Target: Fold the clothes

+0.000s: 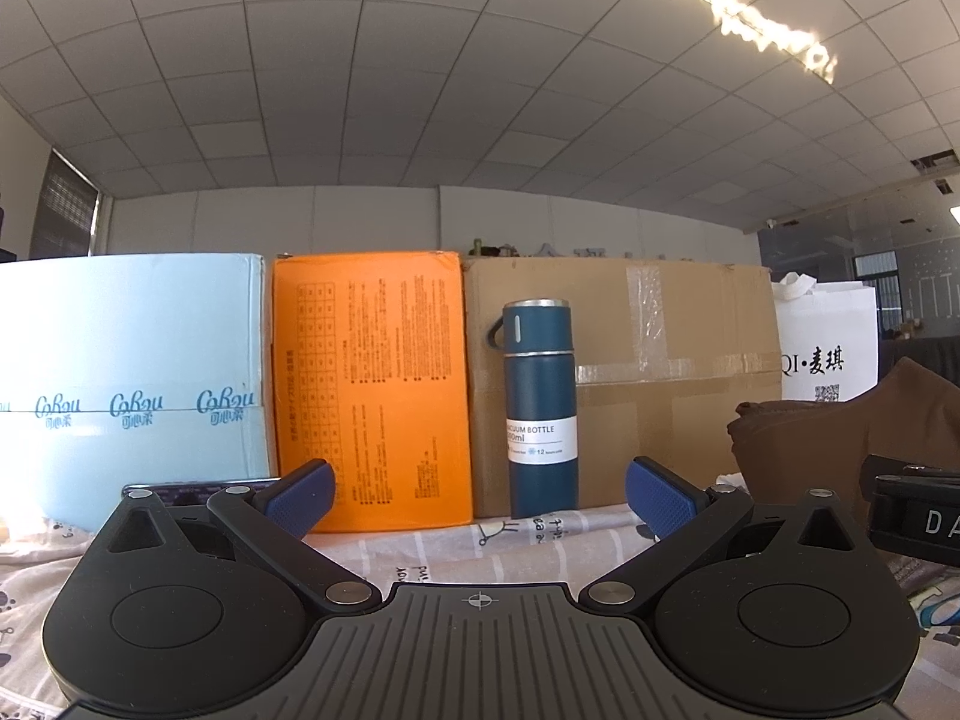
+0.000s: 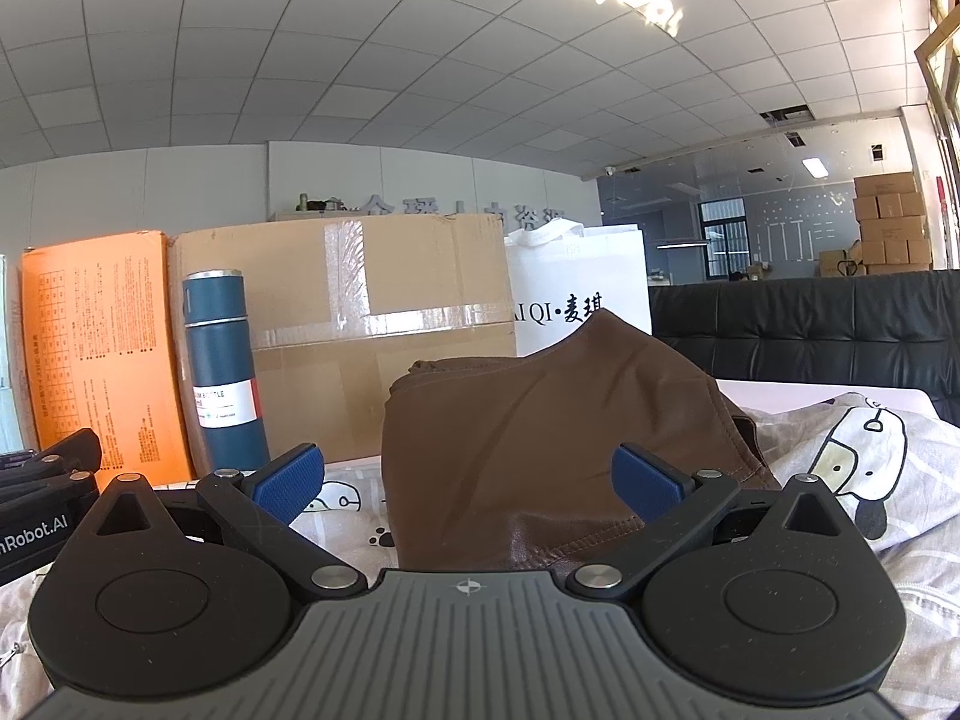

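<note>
Left gripper (image 1: 478, 498): black two-finger claw with blue ribbed pads, jaws spread wide, nothing between them, nothing touched. Low over a pale bedsheet printed with cartoon pandas and paw marks (image 1: 528, 546).

Right gripper (image 2: 465, 480): same build, jaws spread wide, holding nothing. Brown leather-like garment with stitched hem (image 2: 540, 438) heaped on the sheet straight ahead at 12 o'clock, its near edge lying between the blue pads; contact with either pad cannot be told.

Same garment in left wrist view: at 3 o'clock, right of the left gripper, apart from it.

Background, left wrist view, 9 to 3 o'clock: pale blue printed carton (image 1: 132, 378); orange printed box (image 1: 372, 384); dark teal vacuum bottle with steel rim (image 1: 540, 408), upright before a taped brown cardboard box (image 1: 678, 360); white paper bag with black lettering (image 1: 834, 342).
</note>
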Demonstrator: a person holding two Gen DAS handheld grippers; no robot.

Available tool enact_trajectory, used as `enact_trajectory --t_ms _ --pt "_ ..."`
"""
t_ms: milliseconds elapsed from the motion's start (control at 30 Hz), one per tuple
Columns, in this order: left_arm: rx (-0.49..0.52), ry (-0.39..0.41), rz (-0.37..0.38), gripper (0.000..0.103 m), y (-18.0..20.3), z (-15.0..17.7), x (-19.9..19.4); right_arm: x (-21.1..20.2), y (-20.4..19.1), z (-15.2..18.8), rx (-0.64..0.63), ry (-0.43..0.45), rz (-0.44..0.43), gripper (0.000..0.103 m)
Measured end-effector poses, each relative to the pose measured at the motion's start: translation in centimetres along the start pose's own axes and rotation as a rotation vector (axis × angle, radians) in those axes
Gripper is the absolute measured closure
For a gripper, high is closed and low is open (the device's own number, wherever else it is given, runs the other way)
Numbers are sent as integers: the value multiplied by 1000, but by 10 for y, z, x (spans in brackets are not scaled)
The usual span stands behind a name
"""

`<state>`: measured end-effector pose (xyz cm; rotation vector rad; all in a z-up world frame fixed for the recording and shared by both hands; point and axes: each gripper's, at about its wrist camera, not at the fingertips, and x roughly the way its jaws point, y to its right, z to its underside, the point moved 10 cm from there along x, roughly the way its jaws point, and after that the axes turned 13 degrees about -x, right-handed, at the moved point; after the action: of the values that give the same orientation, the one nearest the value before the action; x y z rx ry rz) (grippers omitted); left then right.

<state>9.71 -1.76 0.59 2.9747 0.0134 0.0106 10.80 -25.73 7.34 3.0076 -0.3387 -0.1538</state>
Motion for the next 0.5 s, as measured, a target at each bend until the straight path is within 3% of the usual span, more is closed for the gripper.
enact_trajectory --t_ms 167,367,500 --pt "10 -19 47 0 6 2 1 1 1 1 14 -8 -5 0" --pt "-38 -35 52 0 0 2 5 4 5 3 48 -17 -19 0" --pt "-23 15 53 0 3 -3 -4 2 10 2 98 2 -49 0"
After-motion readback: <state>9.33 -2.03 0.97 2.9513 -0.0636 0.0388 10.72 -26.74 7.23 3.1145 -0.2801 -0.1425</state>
